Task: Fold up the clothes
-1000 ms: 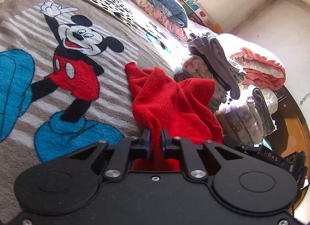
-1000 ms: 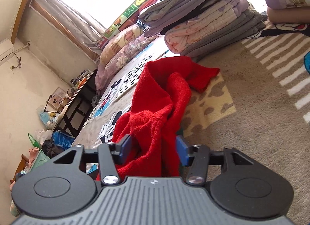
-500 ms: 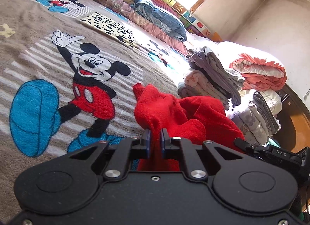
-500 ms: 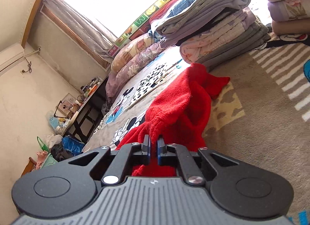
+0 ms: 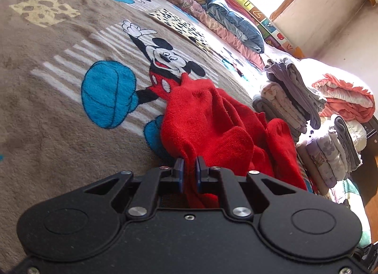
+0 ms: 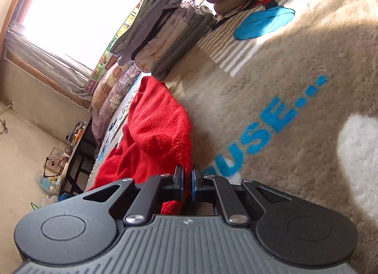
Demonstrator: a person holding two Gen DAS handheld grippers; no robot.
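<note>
Pinching the red sweater (image 5: 212,130) in both grippers, left (image 5: 188,167) and right (image 6: 186,174), you hold two edges so it can spread; it lies bunched on the blanket (image 5: 59,132).

Wide bare stretches of the cartoon-printed blanket (image 5: 59,113) are left open to the left of the crumpled red sweater (image 5: 212,127). The far right side is blocked by stacks of folded clothes (image 5: 288,99), just beside the sweater. The far edge is walled off by pillows (image 5: 212,7).
</note>
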